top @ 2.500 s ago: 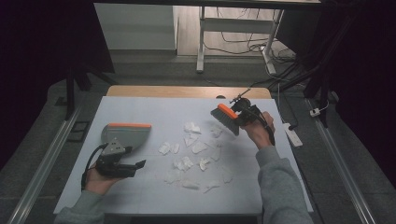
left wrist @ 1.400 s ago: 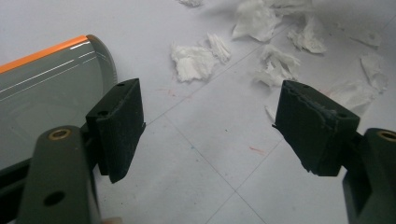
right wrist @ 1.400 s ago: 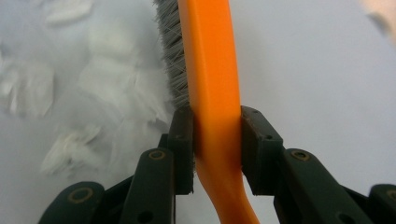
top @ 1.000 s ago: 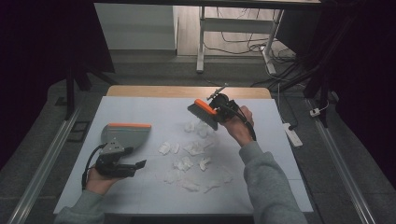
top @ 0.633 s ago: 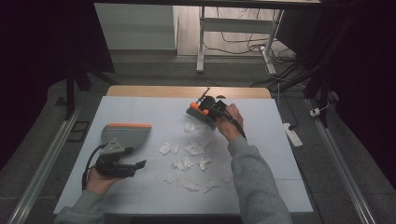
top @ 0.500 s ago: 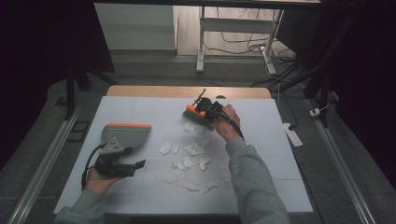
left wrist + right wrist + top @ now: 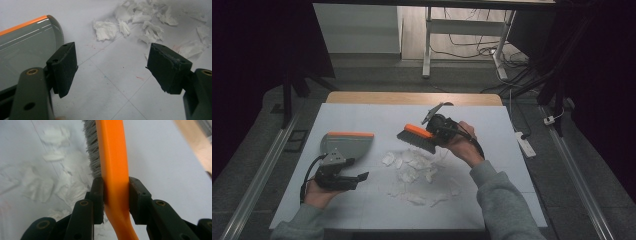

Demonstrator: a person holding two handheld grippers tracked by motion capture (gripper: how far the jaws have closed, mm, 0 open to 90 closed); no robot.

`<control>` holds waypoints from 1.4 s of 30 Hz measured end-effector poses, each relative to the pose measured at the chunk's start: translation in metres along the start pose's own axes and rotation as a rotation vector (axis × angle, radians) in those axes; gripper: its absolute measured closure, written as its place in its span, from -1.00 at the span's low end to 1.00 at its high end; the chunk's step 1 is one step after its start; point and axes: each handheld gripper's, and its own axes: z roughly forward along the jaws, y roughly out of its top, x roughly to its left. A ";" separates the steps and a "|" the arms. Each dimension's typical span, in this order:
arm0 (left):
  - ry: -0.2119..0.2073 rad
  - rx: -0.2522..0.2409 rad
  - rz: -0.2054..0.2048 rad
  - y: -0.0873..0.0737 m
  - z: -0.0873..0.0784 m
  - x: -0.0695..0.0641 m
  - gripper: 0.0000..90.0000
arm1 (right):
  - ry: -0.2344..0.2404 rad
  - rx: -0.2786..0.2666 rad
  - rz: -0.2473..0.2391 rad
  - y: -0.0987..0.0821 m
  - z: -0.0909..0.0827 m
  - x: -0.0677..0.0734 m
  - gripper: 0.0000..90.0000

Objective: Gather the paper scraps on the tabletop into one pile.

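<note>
A hand brush (image 7: 416, 138) with an orange back and grey bristles hangs tilted over the far edge of a heap of white paper scraps (image 7: 412, 167). My right gripper (image 7: 433, 132) is shut on its orange handle. In the right gripper view both pads clamp the handle (image 7: 113, 157), with the bristles (image 7: 91, 147) and scraps (image 7: 50, 177) to the left. A grey dustpan (image 7: 346, 145) with an orange lip lies flat at the left. My left gripper (image 7: 357, 177) rests just in front of it, open with nothing between its pads, beside the dustpan (image 7: 25, 45) and facing the scraps (image 7: 140, 15).
A white sheet (image 7: 492, 205) covers the table, with a wooden strip (image 7: 412, 98) bare at the far edge. Metal rails (image 7: 262, 175) run along both sides. A power strip (image 7: 525, 145) lies on the floor to the right, and a table's legs (image 7: 427, 40) stand beyond.
My right gripper has carried the brush left and then toward the near side, down to the scraps. The far scraps now lie closer together. The left gripper and dustpan have stayed put.
</note>
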 end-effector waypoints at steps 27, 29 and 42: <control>0.010 0.012 -0.011 -0.002 0.001 0.004 -0.44 | 0.259 0.071 -0.146 -0.091 -0.053 0.097 0.50; 0.012 0.014 -0.013 -0.002 0.002 0.003 -0.44 | 0.270 0.091 -0.155 -0.090 -0.049 0.108 0.50; 0.016 0.010 -0.017 -0.004 0.001 0.006 -0.44 | 0.122 0.170 -0.262 -0.043 -0.009 0.108 0.50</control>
